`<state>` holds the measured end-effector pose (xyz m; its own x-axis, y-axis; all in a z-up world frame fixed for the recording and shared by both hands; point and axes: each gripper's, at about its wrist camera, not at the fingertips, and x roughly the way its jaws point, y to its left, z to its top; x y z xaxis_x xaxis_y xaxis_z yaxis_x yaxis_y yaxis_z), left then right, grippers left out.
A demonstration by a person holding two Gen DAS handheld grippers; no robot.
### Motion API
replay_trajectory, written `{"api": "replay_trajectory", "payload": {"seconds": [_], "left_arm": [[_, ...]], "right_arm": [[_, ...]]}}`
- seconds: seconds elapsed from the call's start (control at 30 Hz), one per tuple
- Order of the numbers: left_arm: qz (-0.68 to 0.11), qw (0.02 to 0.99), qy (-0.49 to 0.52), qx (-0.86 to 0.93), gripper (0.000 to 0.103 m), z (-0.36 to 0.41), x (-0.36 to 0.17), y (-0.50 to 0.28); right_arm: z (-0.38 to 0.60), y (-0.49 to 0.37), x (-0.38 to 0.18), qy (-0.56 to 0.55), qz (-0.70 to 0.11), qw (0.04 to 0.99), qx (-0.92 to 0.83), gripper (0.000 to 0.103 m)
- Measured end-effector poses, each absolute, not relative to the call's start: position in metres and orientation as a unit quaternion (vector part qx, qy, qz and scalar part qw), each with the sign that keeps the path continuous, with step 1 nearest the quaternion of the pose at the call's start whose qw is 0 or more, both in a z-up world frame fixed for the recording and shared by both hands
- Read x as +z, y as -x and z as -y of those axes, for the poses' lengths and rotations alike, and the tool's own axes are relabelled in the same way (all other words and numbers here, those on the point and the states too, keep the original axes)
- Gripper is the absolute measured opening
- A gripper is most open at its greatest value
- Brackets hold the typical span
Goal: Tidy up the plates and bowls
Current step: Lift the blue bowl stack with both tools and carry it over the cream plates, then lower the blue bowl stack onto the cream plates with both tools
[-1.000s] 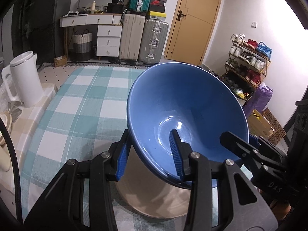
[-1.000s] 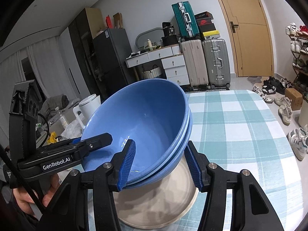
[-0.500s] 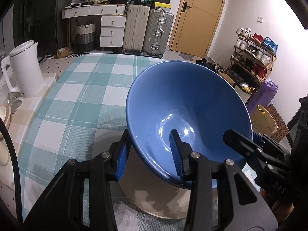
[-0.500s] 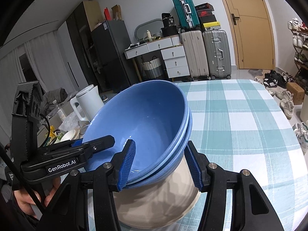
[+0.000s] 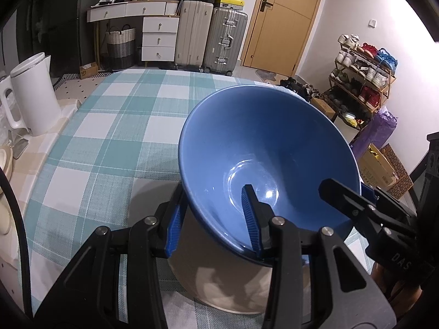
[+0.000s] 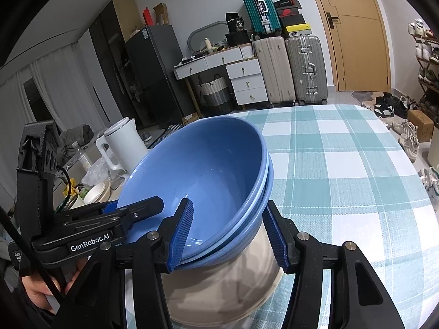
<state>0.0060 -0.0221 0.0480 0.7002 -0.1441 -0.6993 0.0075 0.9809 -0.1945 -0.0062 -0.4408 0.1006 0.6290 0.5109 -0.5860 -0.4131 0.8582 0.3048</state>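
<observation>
Left wrist view has the left gripper pinching the near rim of the stacked blue bowls, one finger inside, one outside. Right gripper clamps the opposite rim likewise, bowls tilted over a cream plate on the checked tablecloth.

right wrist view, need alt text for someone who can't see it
Two nested blue bowls, tilted, are gripped at the rim by the right gripper and the left gripper, above a cream plate on a teal checked tablecloth. A white kettle and suitcases sit behind.
</observation>
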Motion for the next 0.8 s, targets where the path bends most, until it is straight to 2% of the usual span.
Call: {"api": "replay_trajectory", "payload": {"seconds": [0.2, 0.4, 0.63, 0.7, 0.8], "left_arm": [[-0.377, 0.921, 0.082, -0.046, 0.037, 0.023, 0.045, -0.012], [-0.376, 0.922, 0.088, -0.041, 0.050, 0.015, 0.044, -0.017], [-0.368, 0.925, 0.081, -0.049, 0.051, 0.016, 0.046, -0.014], [-0.363, 0.928, 0.074, -0.047, 0.063, 0.017, 0.048, -0.013], [-0.339, 0.938, 0.060, -0.048, 0.080, 0.015, 0.054, -0.005]], "right_arm": [[0.445, 0.001, 0.096, -0.072, -0.349, 0.898, 0.258, 0.055], [0.445, 0.003, 0.097, -0.068, -0.348, 0.900, 0.253, 0.055], [0.445, 0.004, 0.100, -0.061, -0.344, 0.903, 0.249, 0.055], [0.447, 0.003, 0.101, -0.061, -0.346, 0.902, 0.252, 0.056], [0.448, 0.002, 0.101, -0.054, -0.346, 0.902, 0.253, 0.070]]}}
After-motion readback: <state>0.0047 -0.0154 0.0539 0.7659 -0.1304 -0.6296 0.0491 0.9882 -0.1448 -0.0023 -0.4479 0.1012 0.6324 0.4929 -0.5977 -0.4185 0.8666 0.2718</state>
